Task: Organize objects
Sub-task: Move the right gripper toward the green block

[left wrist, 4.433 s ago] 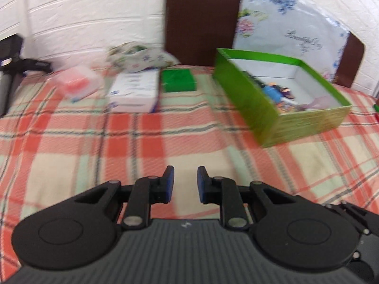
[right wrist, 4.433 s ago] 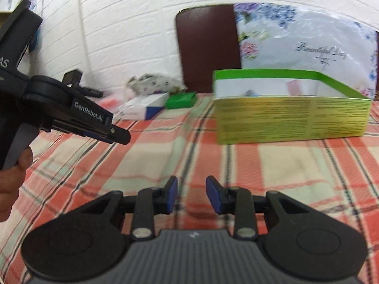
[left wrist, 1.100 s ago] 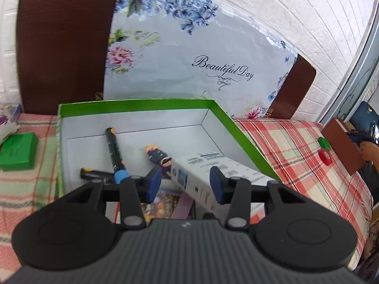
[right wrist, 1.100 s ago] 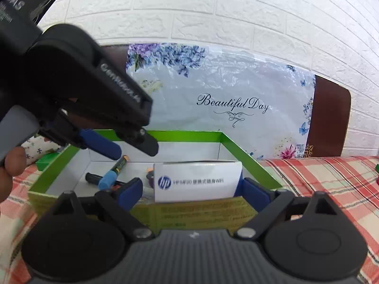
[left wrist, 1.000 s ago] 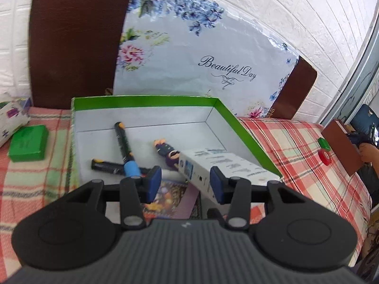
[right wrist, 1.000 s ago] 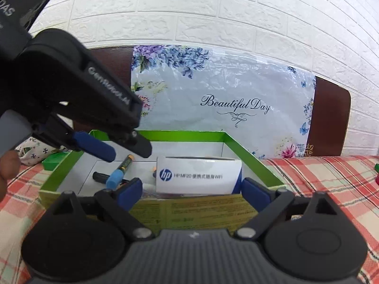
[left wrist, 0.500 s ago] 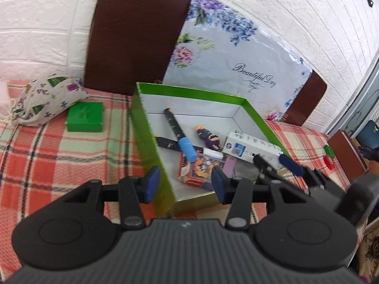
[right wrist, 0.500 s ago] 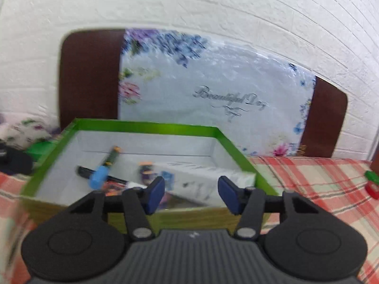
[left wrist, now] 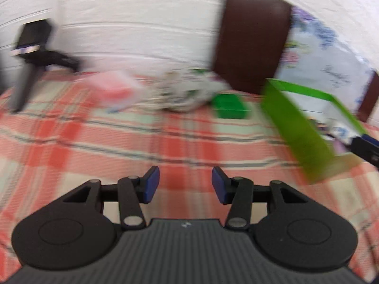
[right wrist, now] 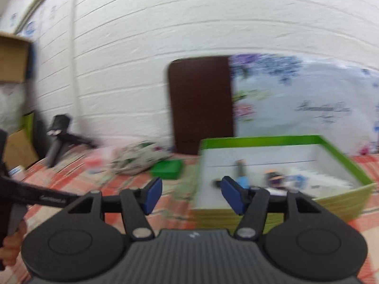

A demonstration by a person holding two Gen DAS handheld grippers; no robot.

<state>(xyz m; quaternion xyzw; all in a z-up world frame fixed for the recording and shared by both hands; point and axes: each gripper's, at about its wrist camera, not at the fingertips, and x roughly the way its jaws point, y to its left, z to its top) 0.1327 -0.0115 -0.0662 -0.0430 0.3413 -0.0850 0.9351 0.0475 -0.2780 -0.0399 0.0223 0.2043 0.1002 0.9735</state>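
My left gripper (left wrist: pixel 185 184) hangs open and empty over the plaid cloth, left of the green box (left wrist: pixel 305 137). My right gripper (right wrist: pixel 191 195) sits at the near left corner of the green box (right wrist: pixel 279 139); its jaws are opening with nothing between them. Inside the box lie a blue-capped marker (right wrist: pixel 241 172), a small figure (right wrist: pixel 272 177) and a white carton (right wrist: pixel 315 182). Beyond on the cloth are a small green box (left wrist: pixel 228 106), a patterned pouch (left wrist: pixel 187 92) and a pink bagged item (left wrist: pixel 113 90). Both views are blurred.
A black stand (left wrist: pixel 30 54) rests at the far left by the white brick wall. A brown headboard (right wrist: pixel 201 104) and a flowered package (right wrist: pixel 308 108) rise behind the green box. A hand (right wrist: pixel 11 246) shows at the left edge of the right wrist view.
The right gripper has let the white carton go into the green box, narrowed its jaws and turned left. The left gripper has swung left and down, away from the box.
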